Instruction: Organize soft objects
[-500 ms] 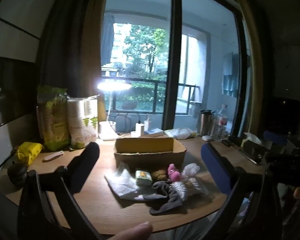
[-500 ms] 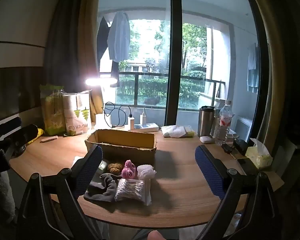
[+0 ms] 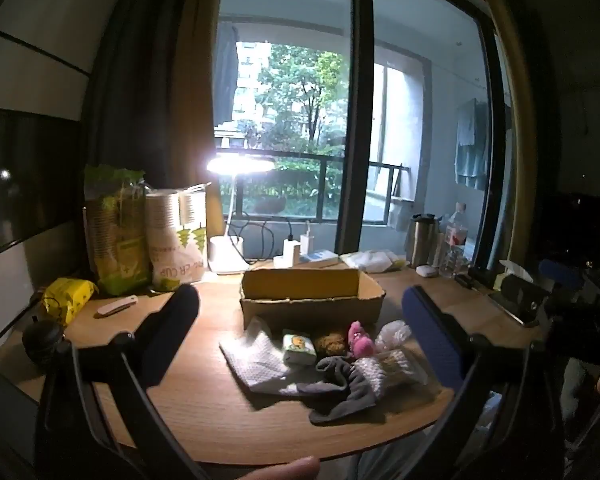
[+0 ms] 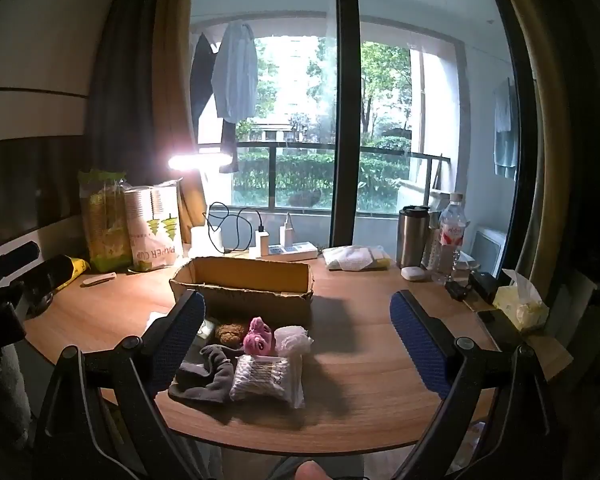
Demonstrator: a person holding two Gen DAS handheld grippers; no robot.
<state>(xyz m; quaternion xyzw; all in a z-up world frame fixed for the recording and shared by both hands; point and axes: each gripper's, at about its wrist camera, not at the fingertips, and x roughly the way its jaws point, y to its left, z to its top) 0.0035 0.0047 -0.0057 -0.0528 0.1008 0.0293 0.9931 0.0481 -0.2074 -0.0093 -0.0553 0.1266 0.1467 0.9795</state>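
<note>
An open cardboard box (image 3: 312, 300) (image 4: 244, 284) stands mid-table. In front of it lie a white cloth (image 3: 256, 360), a small green packet (image 3: 298, 348), a brown woolly ball (image 3: 330, 342) (image 4: 230, 332), a pink plush (image 3: 360, 340) (image 4: 258, 336), a clear plastic wad (image 3: 394, 332) (image 4: 294, 338), a grey sock (image 3: 340, 388) (image 4: 208, 376) and a bag of cotton swabs (image 4: 266, 376). My left gripper (image 3: 300, 320) is open, held back from the pile and empty. My right gripper (image 4: 298, 320) is open too, empty, with the pile by its left finger.
A lit desk lamp (image 3: 236, 168), paper cup sleeves (image 3: 176, 236) and a green bag (image 3: 116, 232) stand back left. A power strip (image 4: 288, 250), a steel flask (image 4: 412, 236), a water bottle (image 4: 450, 236) and a tissue box (image 4: 520, 300) line the back and right.
</note>
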